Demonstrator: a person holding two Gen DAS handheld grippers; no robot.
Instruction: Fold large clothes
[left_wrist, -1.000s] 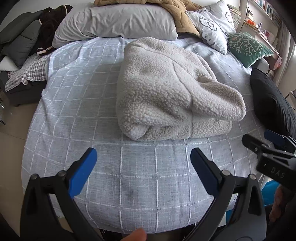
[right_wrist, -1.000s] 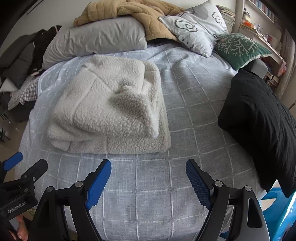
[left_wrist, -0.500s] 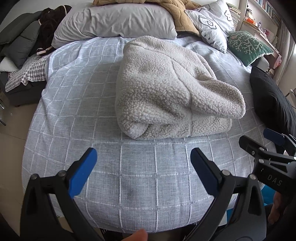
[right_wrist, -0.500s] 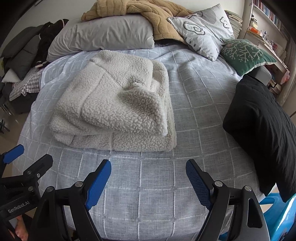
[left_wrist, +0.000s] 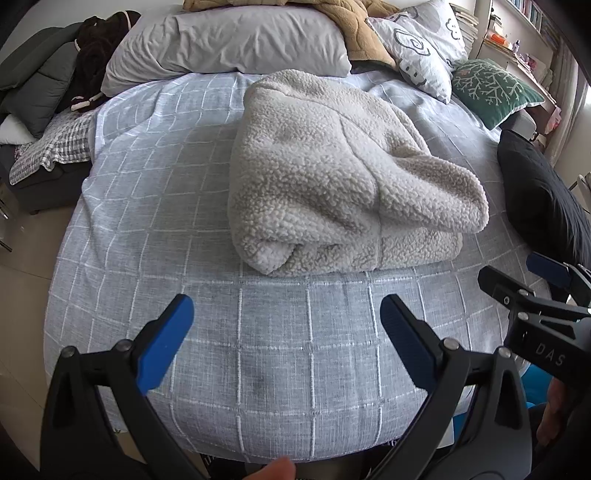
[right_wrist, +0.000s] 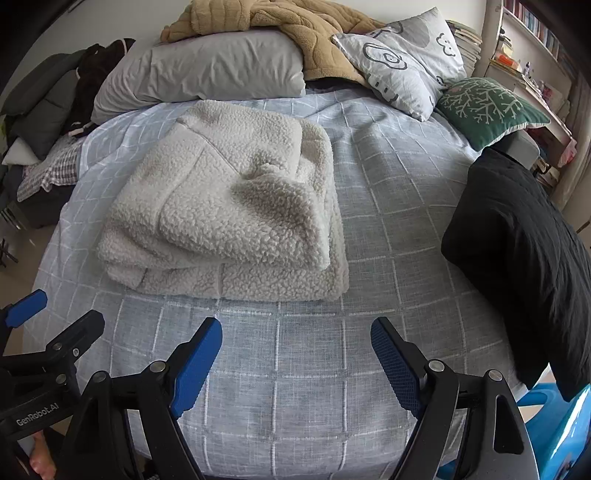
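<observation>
Fleece (left_wrist: 332, 184) is seen folded into a thick bundle on the checked bedspread (left_wrist: 147, 206), near the foot of the bed and well short of the grey pillow (left_wrist: 236, 40). Its long axis is judged to run from the near edge toward the pillows, angled a little to one side, with the rolled fold facing the grippers. The top flap (right_wrist: 273, 218) is left puffed and loose, so it could spring open or slide off if the bundle is lifted by one edge only; the bulky pile could also be snagged by a pad. Nothing is held by the left gripper (left_wrist: 286, 325): its jaws are spread wide above bare bedspread, apart from the fleece. The right gripper (right_wrist: 295, 350) is likewise held wide and empty. A black garment (right_wrist: 524, 251) is draped at the bed's right edge, and could be dragged by a careless sweep.
</observation>
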